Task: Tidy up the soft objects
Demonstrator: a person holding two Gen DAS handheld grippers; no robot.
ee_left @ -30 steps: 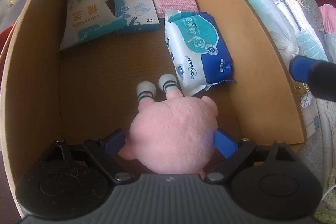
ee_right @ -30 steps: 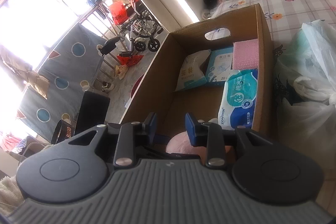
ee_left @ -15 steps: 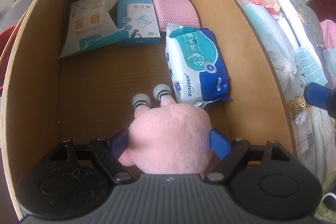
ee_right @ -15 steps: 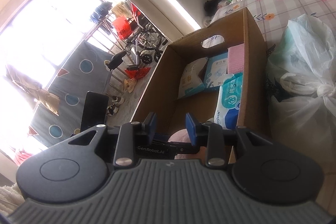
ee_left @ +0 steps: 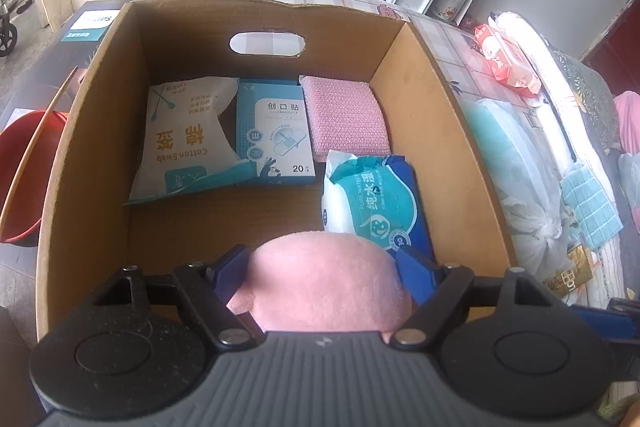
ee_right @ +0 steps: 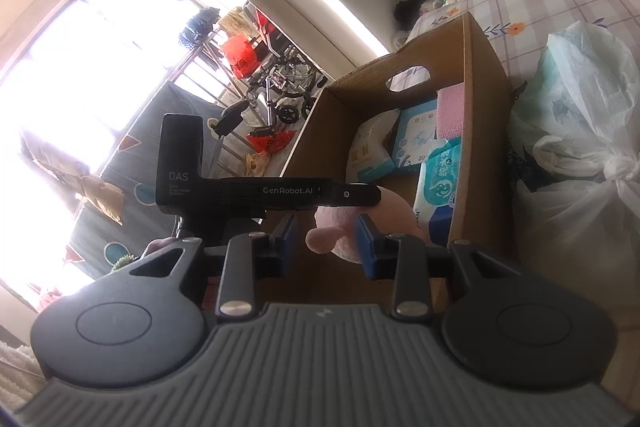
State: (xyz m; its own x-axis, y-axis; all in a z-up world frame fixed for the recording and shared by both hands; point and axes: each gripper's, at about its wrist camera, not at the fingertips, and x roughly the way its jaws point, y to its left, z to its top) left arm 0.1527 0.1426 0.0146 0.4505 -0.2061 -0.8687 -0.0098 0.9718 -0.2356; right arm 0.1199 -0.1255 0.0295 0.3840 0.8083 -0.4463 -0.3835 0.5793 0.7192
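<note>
Toy (ee_left: 328, 279) sits between the left gripper's (ee_left: 324, 267) pads, which have just been closing on it at the box's (ee_left: 432, 115) near end. Set it low beside the wipes (ee_left: 376, 203) before letting go. Right gripper (ee_right: 326, 241) idles part-open, grasping nothing.

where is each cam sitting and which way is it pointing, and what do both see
Left wrist: sits on the left gripper, looking steeply down into the cardboard box; its blue fingers flank the pink plush toy.
Right wrist: sits on the right gripper, beside the box's near end, looking along it toward the window; its own fingers show, with nothing between them.
Shared: box, plush, wet wipes pack, and the left gripper's body.
</note>
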